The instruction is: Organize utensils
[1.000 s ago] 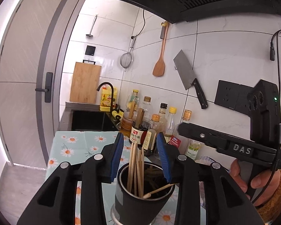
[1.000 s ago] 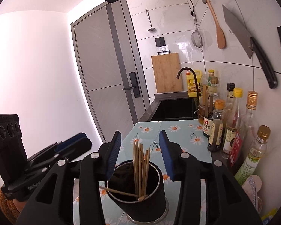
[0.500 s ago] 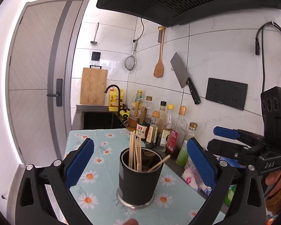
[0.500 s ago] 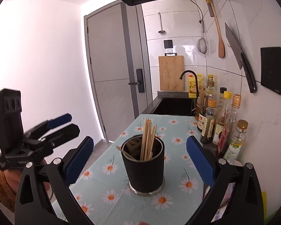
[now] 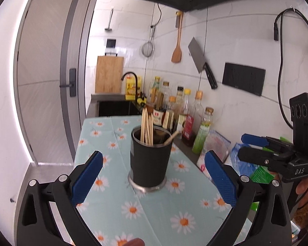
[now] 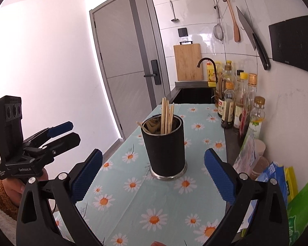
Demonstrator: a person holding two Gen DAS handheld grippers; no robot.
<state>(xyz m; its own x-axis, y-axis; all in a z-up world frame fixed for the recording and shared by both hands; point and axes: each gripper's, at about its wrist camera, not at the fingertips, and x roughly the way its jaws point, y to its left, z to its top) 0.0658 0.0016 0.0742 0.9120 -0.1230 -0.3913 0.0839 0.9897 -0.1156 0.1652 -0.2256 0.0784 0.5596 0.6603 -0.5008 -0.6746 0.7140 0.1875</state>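
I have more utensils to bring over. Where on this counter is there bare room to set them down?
The daisy cloth is bare in front of the black holder, and to its door side. The wall side is crowded: bottles and packets line it.

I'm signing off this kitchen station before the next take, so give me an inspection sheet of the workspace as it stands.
Surface: daisy-print tablecloth covers the counter, lying flat.
Job's things: black utensil holder stands upright on the cloth; chopsticks stand in it, one leaning over the rim.
Clutter: bottles in a row along the wall; plastic packets at the near right.
Grippers: left gripper and right gripper both open, nothing between their pads, short of the holder.
Cables: a black cable hangs down the tiled wall.
Surroundings: cleaver, wooden spatula and strainer hang on the wall; cutting board behind the sink; door shut.
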